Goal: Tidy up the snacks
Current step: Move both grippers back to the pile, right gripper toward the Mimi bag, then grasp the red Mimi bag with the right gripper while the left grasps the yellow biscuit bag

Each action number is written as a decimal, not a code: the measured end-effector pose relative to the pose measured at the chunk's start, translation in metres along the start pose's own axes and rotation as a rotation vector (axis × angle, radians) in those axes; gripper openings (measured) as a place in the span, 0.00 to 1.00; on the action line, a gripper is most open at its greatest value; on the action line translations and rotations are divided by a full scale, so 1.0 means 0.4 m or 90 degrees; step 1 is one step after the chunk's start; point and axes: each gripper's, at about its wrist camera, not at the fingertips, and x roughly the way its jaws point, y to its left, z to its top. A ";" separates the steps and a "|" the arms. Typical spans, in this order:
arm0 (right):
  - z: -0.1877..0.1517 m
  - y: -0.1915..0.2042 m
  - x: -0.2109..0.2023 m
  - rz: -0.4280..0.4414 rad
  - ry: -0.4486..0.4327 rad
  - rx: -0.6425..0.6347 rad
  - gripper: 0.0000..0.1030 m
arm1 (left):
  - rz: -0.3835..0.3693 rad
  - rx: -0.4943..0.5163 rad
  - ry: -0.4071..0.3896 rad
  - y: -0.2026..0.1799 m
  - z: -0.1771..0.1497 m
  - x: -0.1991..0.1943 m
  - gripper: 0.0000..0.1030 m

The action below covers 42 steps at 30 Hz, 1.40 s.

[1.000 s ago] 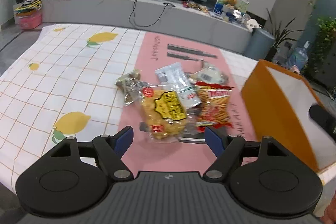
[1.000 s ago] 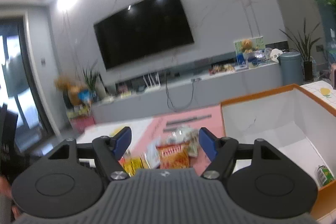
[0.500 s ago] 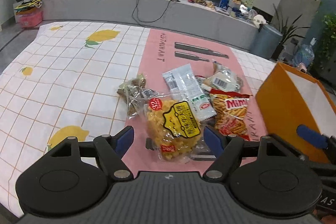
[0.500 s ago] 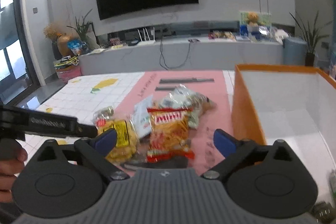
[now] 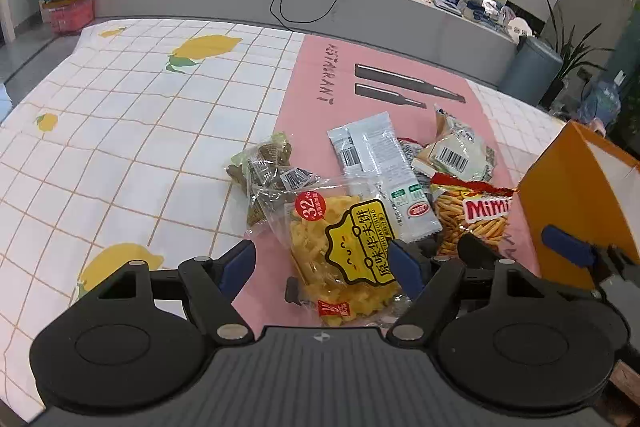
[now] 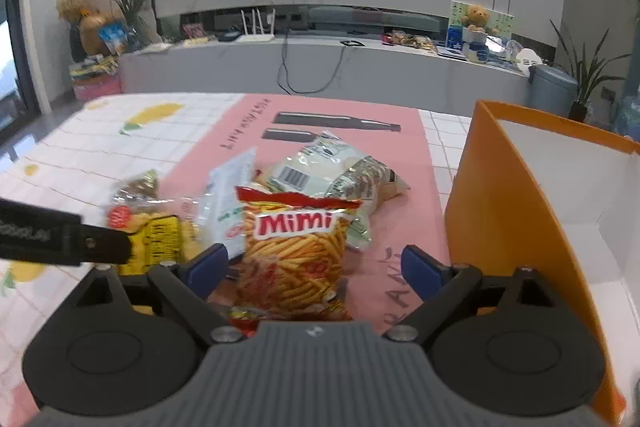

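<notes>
Pink mat [image 5: 308,95], right gripper [image 6: 314,265] tilted downward

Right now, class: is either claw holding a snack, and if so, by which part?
Nothing is held. The left claw stands open over the yellow bag; the right claw straddles the Mimi bag, jaws closing but not yet pressing it.

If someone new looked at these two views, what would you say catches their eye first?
Probably the heap of snack packets on the pink mat, above all the red Mimi bag lying between the right gripper's wide, slightly closing jaws, untouched. Beside it, the yellow waffle-biscuit bag lies in front of the open left gripper. The tall orange box stands at the right edge.
</notes>
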 end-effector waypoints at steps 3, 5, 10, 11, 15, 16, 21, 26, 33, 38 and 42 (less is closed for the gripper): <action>0.002 0.007 0.032 -0.006 0.018 -0.003 0.87 | 0.022 0.003 0.007 -0.002 -0.003 0.007 0.85; 0.001 0.005 0.045 -0.001 0.027 0.018 0.86 | 0.024 0.001 0.013 -0.002 -0.005 0.010 0.85; -0.009 0.011 0.059 -0.011 0.013 0.014 0.67 | 0.031 0.014 0.022 -0.009 -0.009 0.010 0.85; -0.011 0.010 0.057 -0.002 0.011 0.016 0.60 | 0.033 0.021 0.019 -0.013 -0.011 0.009 0.85; -0.011 0.013 0.037 -0.015 0.002 0.001 0.46 | 0.028 0.031 0.008 -0.020 -0.009 0.002 0.85; -0.010 0.013 0.032 -0.016 0.000 -0.002 0.46 | 0.020 0.031 0.010 -0.021 -0.006 0.002 0.85; -0.018 -0.003 0.013 0.002 0.008 0.015 0.46 | -0.028 0.003 0.028 -0.037 0.015 0.023 0.86; -0.023 -0.001 0.004 0.004 0.020 0.013 0.46 | -0.003 -0.017 0.046 -0.066 0.020 0.072 0.88; -0.015 -0.021 -0.007 0.028 0.037 0.056 0.45 | 0.070 0.027 0.028 -0.125 0.018 0.125 1.00; -0.026 -0.020 0.002 0.025 0.056 0.050 0.45 | 0.117 0.017 0.044 -0.126 0.005 0.173 1.00; -0.024 -0.018 0.000 0.024 0.056 0.046 0.45 | 0.132 -0.003 0.051 -0.110 0.003 0.190 1.00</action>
